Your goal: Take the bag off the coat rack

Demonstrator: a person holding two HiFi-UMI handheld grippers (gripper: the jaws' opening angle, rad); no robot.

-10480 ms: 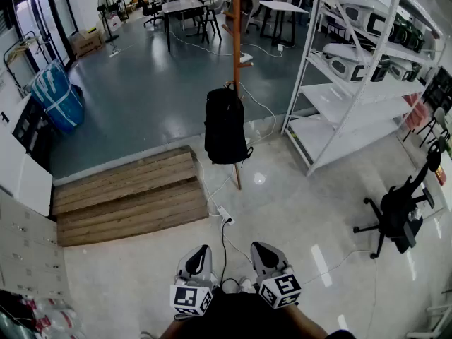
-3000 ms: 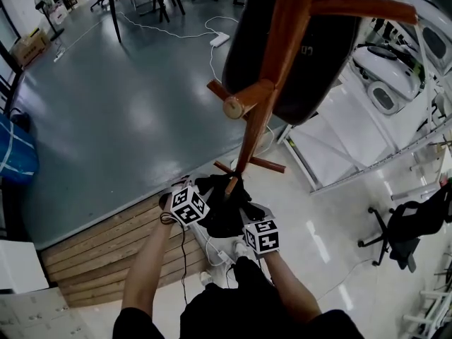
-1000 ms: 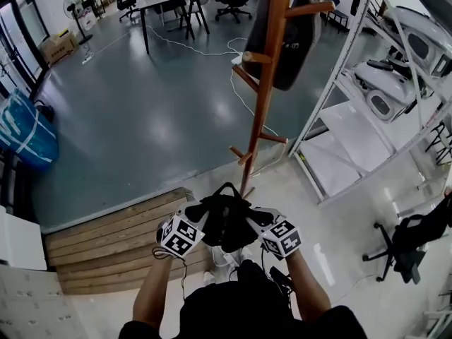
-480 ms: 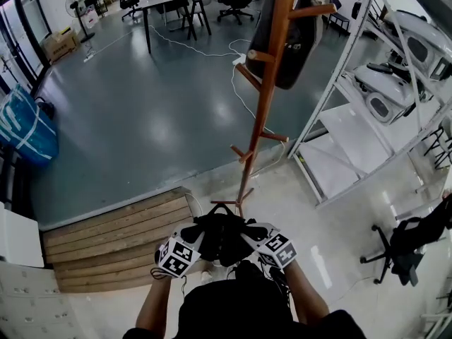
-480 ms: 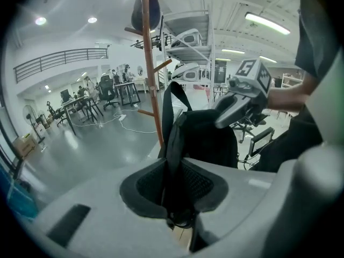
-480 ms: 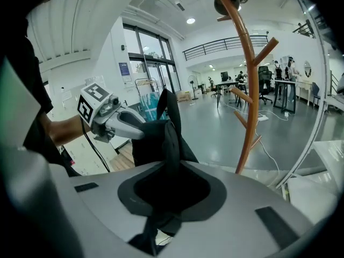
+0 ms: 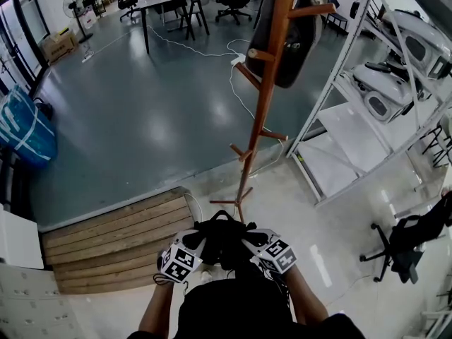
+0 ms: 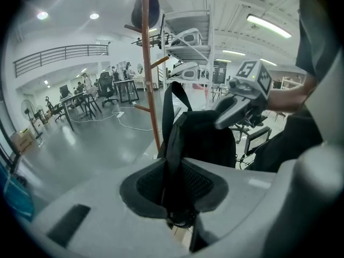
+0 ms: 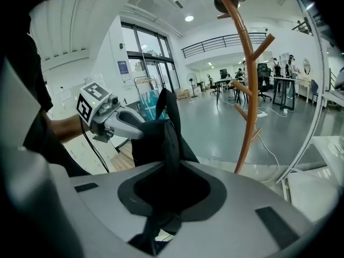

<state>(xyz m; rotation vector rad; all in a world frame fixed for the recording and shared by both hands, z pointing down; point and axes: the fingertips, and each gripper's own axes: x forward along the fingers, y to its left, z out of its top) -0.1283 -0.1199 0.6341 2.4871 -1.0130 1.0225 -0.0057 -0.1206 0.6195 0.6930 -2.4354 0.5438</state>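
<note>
The black backpack [image 7: 224, 240] is off the coat rack [image 7: 263, 104] and held low, close to the person's body. Open grey floor [image 7: 141, 119] spreads to the left of the pole, and metal shelving [image 7: 353, 119] crowds the right. The left tool [image 7: 201, 240] and right tool [image 7: 247, 240] point downward, each clamped narrowly on a strap [image 8: 170, 138].
</note>
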